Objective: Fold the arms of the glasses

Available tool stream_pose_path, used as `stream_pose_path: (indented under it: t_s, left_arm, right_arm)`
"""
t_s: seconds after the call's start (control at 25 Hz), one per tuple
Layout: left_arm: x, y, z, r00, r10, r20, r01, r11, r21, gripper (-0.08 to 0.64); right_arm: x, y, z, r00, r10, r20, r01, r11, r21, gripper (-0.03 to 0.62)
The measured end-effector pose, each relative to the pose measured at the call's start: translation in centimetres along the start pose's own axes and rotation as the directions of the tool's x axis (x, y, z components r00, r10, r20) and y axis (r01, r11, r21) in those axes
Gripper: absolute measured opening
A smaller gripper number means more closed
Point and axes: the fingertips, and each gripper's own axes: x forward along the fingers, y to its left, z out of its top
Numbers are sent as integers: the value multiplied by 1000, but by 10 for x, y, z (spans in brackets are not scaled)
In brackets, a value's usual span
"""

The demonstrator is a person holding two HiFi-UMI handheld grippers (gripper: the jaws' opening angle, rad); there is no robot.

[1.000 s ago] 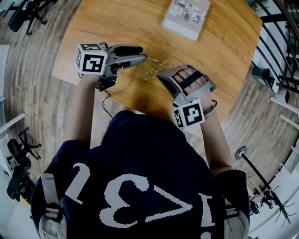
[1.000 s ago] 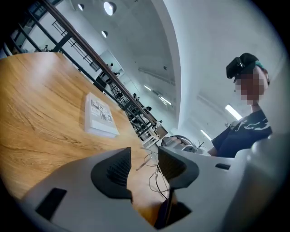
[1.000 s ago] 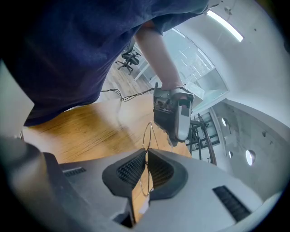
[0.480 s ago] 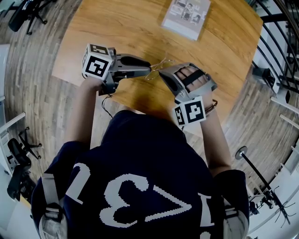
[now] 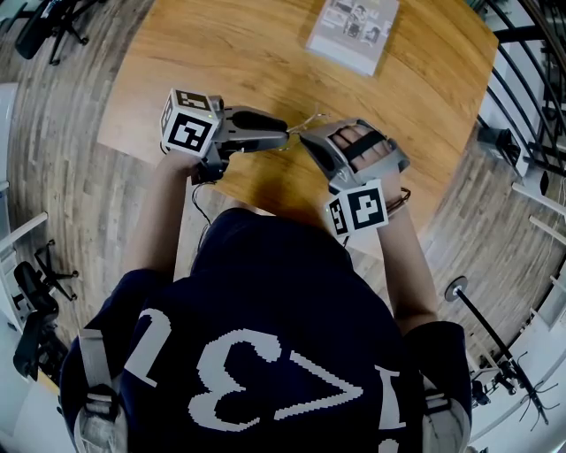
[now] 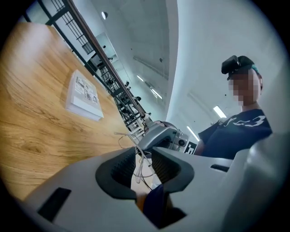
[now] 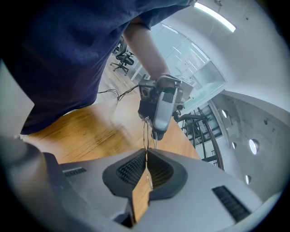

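Observation:
The thin wire-framed glasses (image 5: 306,121) hang above the wooden table (image 5: 248,53), held between both grippers. My left gripper (image 5: 285,138) comes in from the left. Its jaws have just been closing, and the frame's wires (image 6: 139,171) sit pinched between its pads. My right gripper (image 5: 306,142) points steeply down from the right and is shut on a thin wire of the glasses (image 7: 146,131). In the left gripper view the right gripper (image 6: 158,136) stands just beyond the left gripper (image 6: 144,152). The right gripper view shows the right gripper (image 7: 146,155) facing the left gripper (image 7: 159,106).
A white printed booklet (image 5: 352,26) lies flat at the table's far side, also seen as the booklet (image 6: 84,95) from the left gripper. A black cable (image 5: 202,208) hangs off the near table edge. Railings (image 5: 531,80) run along the right, and office chairs (image 5: 35,292) stand at the left.
The left gripper has moved right, up to the right gripper, and its jaws have closed on the glasses. The right gripper has kept its place and its hold.

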Motion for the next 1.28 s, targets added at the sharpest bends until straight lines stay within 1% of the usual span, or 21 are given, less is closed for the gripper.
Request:
stream_pose_path:
  t_s: [0.08, 0.12, 0.16, 0.24, 0.32, 0.4, 0.44, 0.56, 0.6, 0.64, 0.68, 0.72, 0.8, 0.88, 0.92, 1.0, 1.08, 1.12, 1.2, 1.28]
  left_arm:
    - [-9, 12, 8, 996, 69, 51, -70, 997, 30, 101]
    - [-14, 17, 12, 991, 110, 80, -114, 992, 51, 100]
    - [-20, 23, 16, 982, 156, 109, -164, 984, 71, 98]
    - [-33, 32, 22, 955, 248, 165, -266, 958, 102, 87]
    - [-42, 39, 26, 928, 308, 211, -335, 936, 109, 55]
    - [-48, 42, 26, 912, 329, 245, -359, 929, 91, 48]
    - [-50, 43, 25, 909, 330, 255, -361, 929, 81, 47]
    - [-51, 42, 20, 906, 333, 263, -360, 931, 64, 46]
    - [-51, 42, 18, 906, 333, 261, -360, 931, 62, 46]
    - [-50, 41, 16, 907, 332, 259, -359, 931, 61, 46]
    - [-50, 40, 14, 907, 332, 258, -359, 932, 60, 46]
    - [-50, 39, 13, 907, 333, 259, -360, 931, 60, 46]
    - [-51, 38, 10, 904, 339, 262, -366, 928, 62, 46]
    - [-54, 39, 8, 901, 347, 261, -374, 925, 62, 46]
    - [-55, 39, 7, 900, 349, 260, -376, 925, 60, 46]
    - [-56, 40, 6, 900, 351, 259, -377, 924, 57, 46]
    - [-58, 40, 8, 898, 353, 264, -381, 923, 62, 46]
    - [-59, 40, 10, 895, 356, 270, -386, 920, 66, 46]
    - [-61, 40, 14, 887, 367, 282, -401, 913, 73, 46]
    - [-62, 41, 21, 874, 386, 295, -425, 902, 79, 46]
  right_arm:
    - [4, 3, -10, 1000, 20, -21, -19, 1000, 22, 32]
    - [7, 5, -16, 999, 36, -37, -34, 999, 42, 31]
    - [11, 7, -24, 997, 57, -56, -53, 996, 69, 31]
    - [20, 13, -43, 988, 119, -98, -104, 984, 144, 31]
    - [31, 21, -65, 969, 206, -135, -169, 955, 244, 31]
    - [43, 29, -84, 940, 306, -152, -238, 905, 352, 31]
    - [49, 33, -92, 921, 361, -149, -277, 872, 403, 31]
    - [66, 46, -110, 843, 528, -109, -401, 750, 526, 31]
    - [71, 48, -115, 820, 565, -90, -430, 712, 555, 31]
    - [76, 48, -118, 805, 590, -70, -448, 681, 579, 32]
    - [81, 46, -122, 796, 602, -54, -456, 656, 601, 32]
    - [85, 42, -126, 794, 606, -45, -453, 639, 621, 32]
    - [94, 33, -134, 803, 595, -36, -433, 624, 650, 38]
    - [102, 25, -138, 819, 574, -27, -413, 621, 666, 68]
    - [105, 23, -139, 826, 564, -25, -406, 623, 668, 80]
    - [106, 22, -141, 837, 547, -26, -392, 631, 670, 84]
    - [103, 21, -142, 853, 520, -36, -366, 646, 670, 91]
    - [101, 19, -143, 866, 497, -44, -345, 659, 668, 91]
    - [95, 13, -143, 898, 437, -52, -291, 679, 674, 110]
    - [85, 3, -142, 936, 347, -55, -216, 693, 688, 96]
